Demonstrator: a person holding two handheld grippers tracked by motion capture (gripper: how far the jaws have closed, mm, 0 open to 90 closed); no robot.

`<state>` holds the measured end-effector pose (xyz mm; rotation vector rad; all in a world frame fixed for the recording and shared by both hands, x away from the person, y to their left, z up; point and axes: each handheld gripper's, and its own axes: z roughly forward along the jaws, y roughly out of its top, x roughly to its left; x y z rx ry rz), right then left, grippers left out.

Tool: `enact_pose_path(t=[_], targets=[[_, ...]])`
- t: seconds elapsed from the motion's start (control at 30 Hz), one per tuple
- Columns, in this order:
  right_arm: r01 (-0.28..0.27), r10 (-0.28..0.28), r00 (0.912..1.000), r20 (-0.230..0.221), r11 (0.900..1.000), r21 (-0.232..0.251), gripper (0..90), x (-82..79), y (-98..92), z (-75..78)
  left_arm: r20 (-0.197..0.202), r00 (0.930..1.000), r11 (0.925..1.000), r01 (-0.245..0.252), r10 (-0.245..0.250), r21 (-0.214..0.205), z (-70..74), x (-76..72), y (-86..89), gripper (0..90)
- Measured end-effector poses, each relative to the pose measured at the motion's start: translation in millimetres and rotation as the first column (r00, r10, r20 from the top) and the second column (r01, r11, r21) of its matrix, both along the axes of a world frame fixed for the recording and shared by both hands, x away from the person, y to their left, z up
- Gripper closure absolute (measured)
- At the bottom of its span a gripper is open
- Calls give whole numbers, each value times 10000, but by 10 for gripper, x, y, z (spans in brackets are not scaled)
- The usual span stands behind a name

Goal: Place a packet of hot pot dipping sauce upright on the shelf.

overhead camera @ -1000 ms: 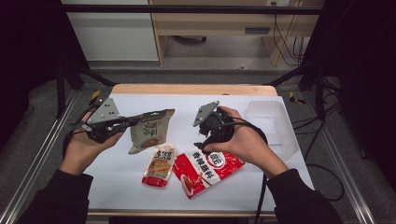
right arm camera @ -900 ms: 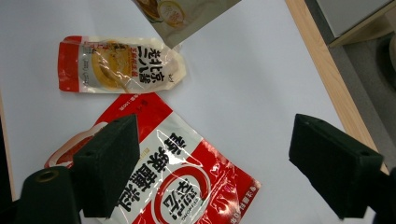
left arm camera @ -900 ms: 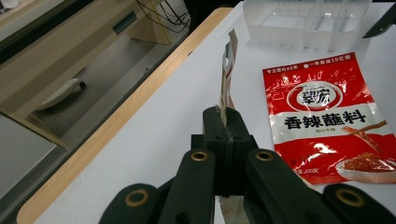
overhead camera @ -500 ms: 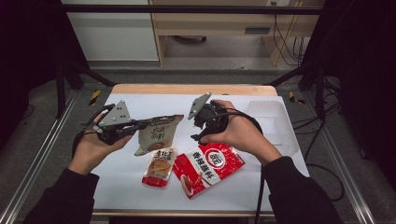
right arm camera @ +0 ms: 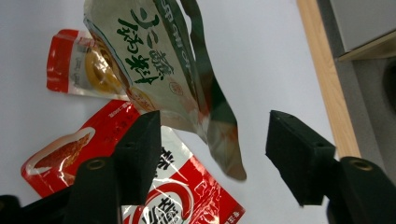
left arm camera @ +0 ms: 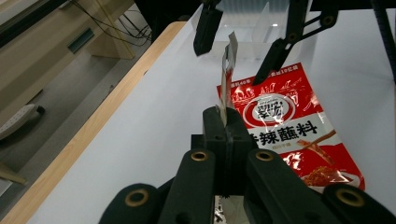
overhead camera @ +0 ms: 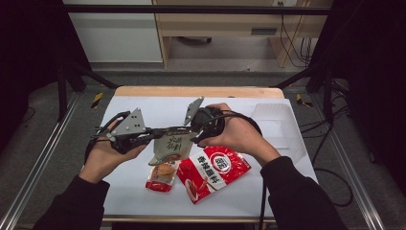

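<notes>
While the left gripper [overhead camera: 158, 136] clamps the limp grey-green foil pouch [overhead camera: 168, 146], the right gripper's [right arm camera: 215, 154] closing fingers, not yet touching, should pinch its flat edge.

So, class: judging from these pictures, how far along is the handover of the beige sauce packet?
Done: the left hand-held gripper has lifted the beige packet, shut on its edge. In hand: the right hand-held gripper has been closing around it, pads not yet touching. Left: the grip itself; two red packets lie on the table.

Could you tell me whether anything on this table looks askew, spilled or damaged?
Nothing looks spilled or torn. The pale green-lettered sachet hangs off the table, pinched edge-on in the left gripper, while the large red sachet and the small red sachet lie flat and skewed on the white table.
</notes>
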<state>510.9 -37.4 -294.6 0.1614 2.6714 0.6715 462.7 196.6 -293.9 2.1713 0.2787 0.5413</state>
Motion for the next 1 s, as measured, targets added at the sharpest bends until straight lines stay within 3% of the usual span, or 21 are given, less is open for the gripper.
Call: enact_pose_path(t=[0.07, 0.17, 0.37, 0.43, 0.53, 0.57, 0.63, 0.7, 0.83, 0.93, 1.0], targets=[[-26, 26, 10000, -96, 10000, -34, 423, -6, 5, -14, -7, 10000, 10000, 56, -56, -25, -3, -6, -22, 900], [-387, 385, 9986, -361, 9992, -51, 591, -30, 13, -57, -27, 9997, 9997, 246, -246, 17, -13, -20, -91, 900], [-493, 484, 9973, -555, 9987, -145, 846, -36, -5, -93, -102, 9993, 9994, 354, -354, -9, -26, -27, -150, 900], [-312, 297, 9966, -768, 9993, -197, 898, -41, -19, -85, -158, 9992, 9993, 354, -355, -88, -34, -22, -155, 900], [-225, 207, 9966, -794, 9995, -227, 900, -57, -34, -68, -251, 9991, 9991, 335, -341, -249, -45, -20, -154, 900], [-218, 202, 9975, -674, 9995, -230, 900, -62, -46, -52, -265, 9993, 9987, 257, -269, -445, -58, -24, -145, 878], [-113, 94, 9988, -484, 9992, -385, 900, -58, -75, -22, -280, 9996, 9967, 31, -54, -812, -88, -25, -124, 740], [42, -57, 9995, -310, 9989, -473, 900, -46, -126, 14, -276, 9996, 9966, -120, 97, -815, -106, -24, -109, 591], [468, -468, 9989, 12, 9980, -432, 900, -28, -295, 122, -312, 9977, 9936, -627, 600, -940, -272, -53, 28, 412], [538, -532, 9985, 150, 9978, -398, 900, -23, -403, 183, -419, 9953, 9910, -909, 871, -983, -357, -58, 117, 332], [897, -886, 9957, 267, 9951, -414, 900, -33, -568, 257, -783, 9881, 9821, -1413, 1323, -1244, -506, -60, 269, 285]])
